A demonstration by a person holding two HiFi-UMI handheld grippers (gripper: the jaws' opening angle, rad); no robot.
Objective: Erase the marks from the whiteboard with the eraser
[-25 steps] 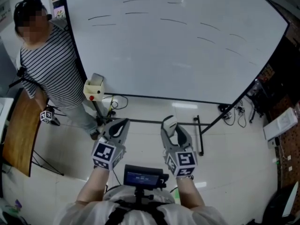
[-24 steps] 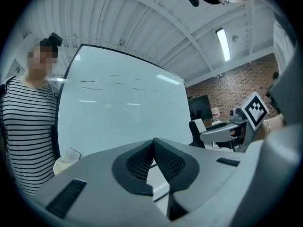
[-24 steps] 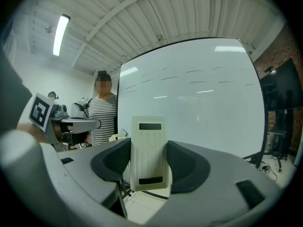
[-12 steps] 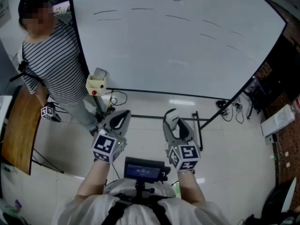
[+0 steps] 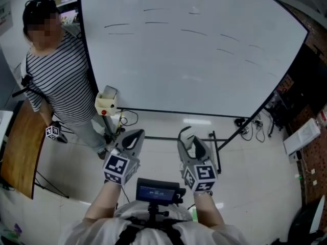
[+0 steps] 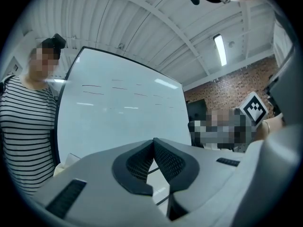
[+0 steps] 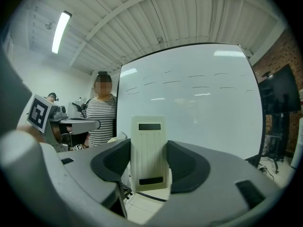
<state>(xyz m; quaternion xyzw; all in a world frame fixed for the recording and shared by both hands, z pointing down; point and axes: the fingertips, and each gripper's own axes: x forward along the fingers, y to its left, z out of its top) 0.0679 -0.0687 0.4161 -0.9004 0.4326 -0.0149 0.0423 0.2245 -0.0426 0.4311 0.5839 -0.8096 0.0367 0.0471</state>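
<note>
**Presently the eraser is held away from the marked whiteboard**

Presently both grippers are held low before the person's chest in the head view, above a pale tiled floor (image 5: 255,177). The left gripper (image 5: 134,135) is seen with its jaws pressed together at the tips, and nothing is gripped between them. The right gripper (image 5: 190,137) is clamped on a cream-coloured eraser (image 7: 149,141), which is held upright between the two dark pads; a dark slot is seen near its top and another near its bottom.

The whiteboard (image 5: 194,60) is stood on a dark frame ahead of the grippers, well apart from the eraser; no contact is made. Short dark marks (image 5: 116,25) are spread in loose rows across the upper part of the board, while the lower part is seen bare.

A person in a striped shirt (image 5: 56,80) is stood at the board's left edge; a small cream box (image 5: 104,102) is seen just beside the board's lower left corner; a wooden tabletop (image 5: 20,142) is placed at the far left.
</note>
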